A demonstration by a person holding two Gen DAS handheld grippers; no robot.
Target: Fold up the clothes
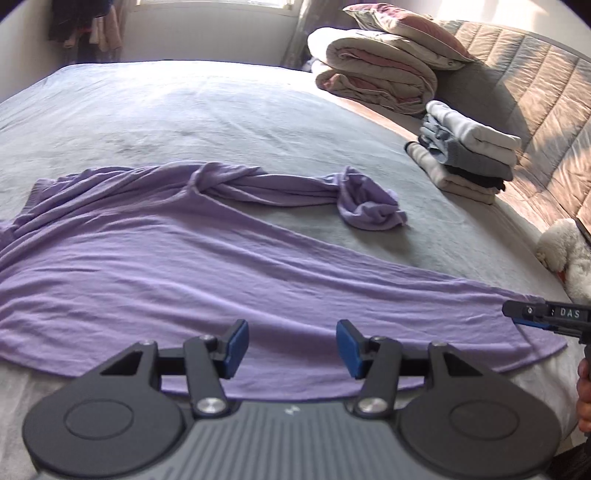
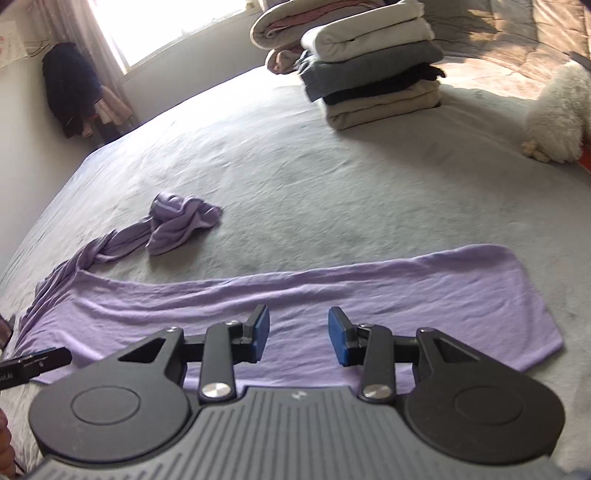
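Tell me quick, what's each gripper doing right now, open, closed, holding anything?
Left gripper: open, holding nothing, above the purple garment.
Right gripper: open, holding nothing, above the same garment's hem.

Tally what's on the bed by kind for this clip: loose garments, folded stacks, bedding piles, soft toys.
Loose garments: 1, the purple top, spread flat with one sleeve twisted.
Folded clothes stacks: 1.
Bedding piles: 1, a folded duvet with a pillow on top.
White fluffy toys: 1.
Total: 4.
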